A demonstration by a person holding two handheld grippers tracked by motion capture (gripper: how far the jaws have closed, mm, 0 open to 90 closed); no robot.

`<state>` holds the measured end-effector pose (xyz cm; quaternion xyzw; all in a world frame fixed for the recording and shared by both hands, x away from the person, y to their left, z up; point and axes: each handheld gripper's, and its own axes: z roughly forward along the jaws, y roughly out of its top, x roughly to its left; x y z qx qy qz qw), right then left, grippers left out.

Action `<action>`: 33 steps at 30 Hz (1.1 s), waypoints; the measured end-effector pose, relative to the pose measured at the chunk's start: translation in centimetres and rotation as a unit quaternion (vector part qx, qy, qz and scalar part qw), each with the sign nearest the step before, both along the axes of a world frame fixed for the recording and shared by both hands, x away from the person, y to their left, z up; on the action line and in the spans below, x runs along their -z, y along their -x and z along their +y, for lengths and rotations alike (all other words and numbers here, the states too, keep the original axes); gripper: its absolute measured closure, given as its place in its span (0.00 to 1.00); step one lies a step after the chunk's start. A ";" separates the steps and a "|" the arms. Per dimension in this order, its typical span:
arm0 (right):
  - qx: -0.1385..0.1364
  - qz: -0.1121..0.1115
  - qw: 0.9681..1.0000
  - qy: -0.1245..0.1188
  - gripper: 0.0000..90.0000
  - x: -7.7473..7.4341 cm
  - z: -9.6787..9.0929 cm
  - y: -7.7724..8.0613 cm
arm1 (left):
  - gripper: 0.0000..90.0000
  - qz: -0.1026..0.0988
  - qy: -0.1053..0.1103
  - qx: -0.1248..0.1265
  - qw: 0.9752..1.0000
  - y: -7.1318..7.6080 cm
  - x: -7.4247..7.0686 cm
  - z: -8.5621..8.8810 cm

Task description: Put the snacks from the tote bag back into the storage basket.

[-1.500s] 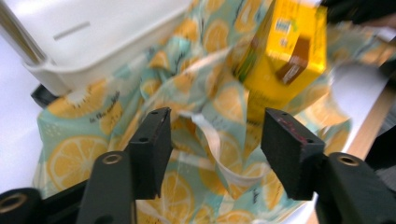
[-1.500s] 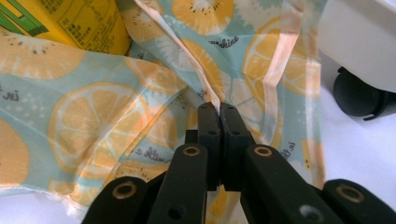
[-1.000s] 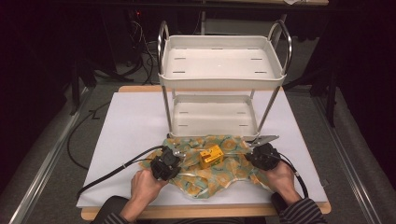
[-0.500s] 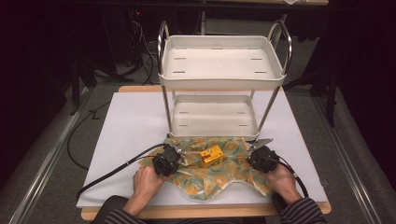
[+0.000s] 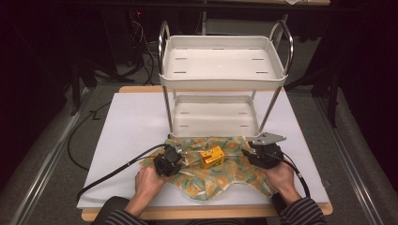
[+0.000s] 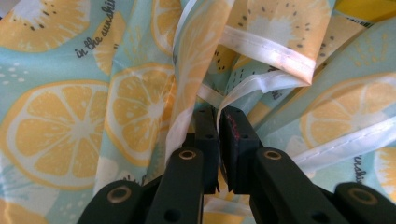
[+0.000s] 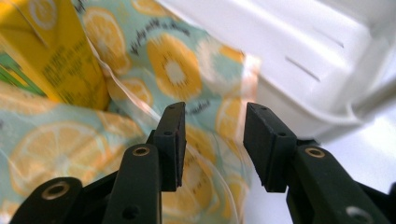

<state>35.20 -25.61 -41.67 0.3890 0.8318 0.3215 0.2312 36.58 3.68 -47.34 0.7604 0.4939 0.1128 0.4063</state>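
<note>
A lemon-print cloth (image 5: 220,174) lies rumpled on the white board in front of the cart, with a small yellow box (image 5: 212,156) on it. My left gripper (image 5: 178,151) is at the cloth's left part. In the left gripper view its jaws (image 6: 218,114) pinch a white-hemmed fold of the cloth (image 6: 70,116) and have just eased open a little. My right gripper (image 5: 247,151) is at the cloth's right edge. Its jaws (image 7: 215,112) have just been opening and stand apart, with the cloth (image 7: 177,70) under them unpressed and the box (image 7: 51,51) to their left.
A white two-shelf cart (image 5: 220,63) with metal posts stands just behind the cloth; its lower tray (image 7: 299,56) is close to my right jaws. The white board (image 5: 131,126) covers the wooden table. Cables trail from both grippers toward the front and left.
The right hand has shifted slightly at the cloth's right edge. The left hand, the box and the cart stay where they were.
</note>
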 end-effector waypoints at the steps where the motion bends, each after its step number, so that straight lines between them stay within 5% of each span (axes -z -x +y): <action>1: -0.003 -0.001 1.000 -0.004 0.66 0.0 0.2 -0.1 | 0.94 0.003 0.003 0.000 1.000 -0.1 0.0 0.0; 10: -0.012 0.039 0.999 -0.027 0.59 1.9 1.3 -2.1 | 0.92 -0.007 0.009 -0.001 1.000 0.0 0.1 0.2; 15: -0.023 0.079 0.996 0.042 0.56 4.1 1.4 -2.3 | 0.90 -0.007 0.006 -0.008 1.000 -0.1 0.0 0.3; 20: -0.022 0.096 0.995 0.025 0.54 4.6 0.5 -2.4 | 0.90 -0.001 0.016 -0.013 1.000 -0.4 0.0 0.7; 33: -0.021 0.088 0.996 0.025 0.55 4.7 0.2 -1.9 | 0.96 -0.016 0.031 -0.025 0.999 0.0 -1.3 1.7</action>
